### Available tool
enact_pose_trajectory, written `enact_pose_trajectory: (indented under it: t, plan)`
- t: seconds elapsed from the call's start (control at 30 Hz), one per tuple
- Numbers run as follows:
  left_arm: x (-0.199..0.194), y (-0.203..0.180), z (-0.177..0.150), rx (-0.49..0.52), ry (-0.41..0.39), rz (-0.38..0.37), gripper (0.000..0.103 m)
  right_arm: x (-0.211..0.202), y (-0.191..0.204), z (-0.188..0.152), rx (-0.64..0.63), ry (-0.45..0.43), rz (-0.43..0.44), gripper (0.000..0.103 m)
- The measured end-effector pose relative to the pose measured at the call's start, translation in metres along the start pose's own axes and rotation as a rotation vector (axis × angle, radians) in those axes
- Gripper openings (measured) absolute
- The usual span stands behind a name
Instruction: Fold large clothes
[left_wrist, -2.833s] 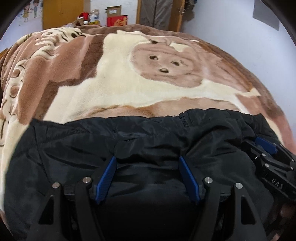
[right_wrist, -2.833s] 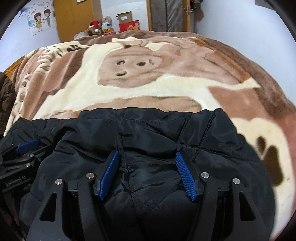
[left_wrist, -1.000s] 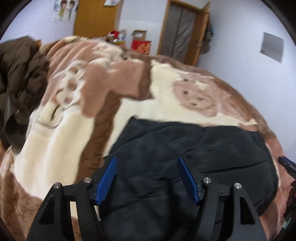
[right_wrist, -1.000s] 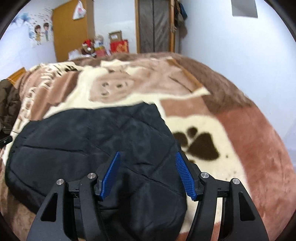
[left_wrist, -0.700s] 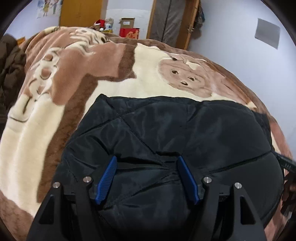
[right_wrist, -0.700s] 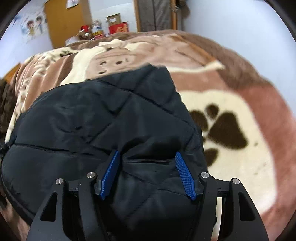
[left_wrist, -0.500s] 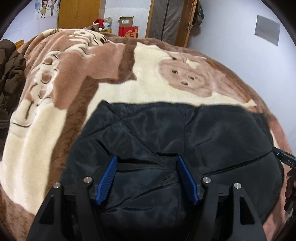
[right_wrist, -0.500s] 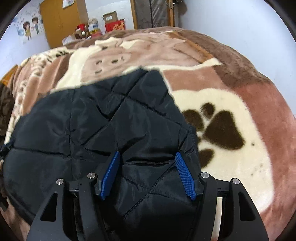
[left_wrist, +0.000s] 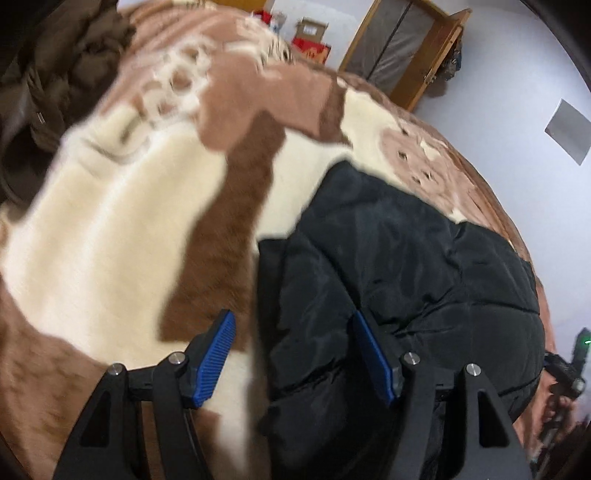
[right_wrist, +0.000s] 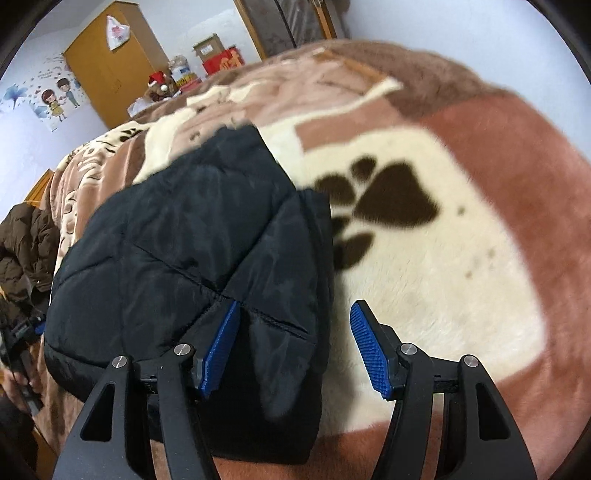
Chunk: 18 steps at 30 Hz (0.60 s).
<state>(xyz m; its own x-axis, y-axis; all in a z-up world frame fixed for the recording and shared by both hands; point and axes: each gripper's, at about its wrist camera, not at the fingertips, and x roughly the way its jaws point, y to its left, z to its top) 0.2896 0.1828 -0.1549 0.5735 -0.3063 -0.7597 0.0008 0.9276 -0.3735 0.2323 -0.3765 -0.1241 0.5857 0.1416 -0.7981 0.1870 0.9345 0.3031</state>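
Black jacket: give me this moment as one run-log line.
item: black jacket, folded, on blanket | left claw: open, at its left edge | right claw: open, at its right edge | held: nothing

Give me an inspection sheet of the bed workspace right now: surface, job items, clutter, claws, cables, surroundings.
Surface: plush blanket with a paw-print pattern covers the bed.
Job's things: black quilted jacket lies folded into a compact bundle on the blanket.
Clutter: brown coat heaped at the bed's left edge.
Claws: left claw open, straddling the jacket's left edge; right claw open over its right edge; no pad presses the fabric.
Cables: nothing seen.
Surroundings: yellow wardrobe, boxes, doorway, white walls.
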Motion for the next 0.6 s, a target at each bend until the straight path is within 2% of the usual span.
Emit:
enact_pose_trajectory:
  t: [0.17,0.27,0.33,0.47,0.6]
  plan:
    - [0.023,0.003,-0.001,-0.032,0.025,-0.044,0.072,0.016,-0.004,0.011,0.015,0.027,0.02,0.063]
    - [0.033,0.007,0.004,-0.047,0.046,-0.066,0.08,0.028,-0.01,0.017,0.048,0.065,0.07,0.063]
    - [0.038,0.013,0.005,-0.079,0.062,-0.088,0.085,0.033,-0.015,0.018,0.083,0.077,0.097,0.068]
    - [0.039,0.021,-0.003,-0.133,0.08,-0.146,0.085,0.035,-0.027,0.008,0.156,0.107,0.186,0.068]
    - [0.04,0.021,-0.012,-0.119,0.09,-0.167,0.085,0.037,-0.03,0.001,0.153,0.137,0.234,0.068]
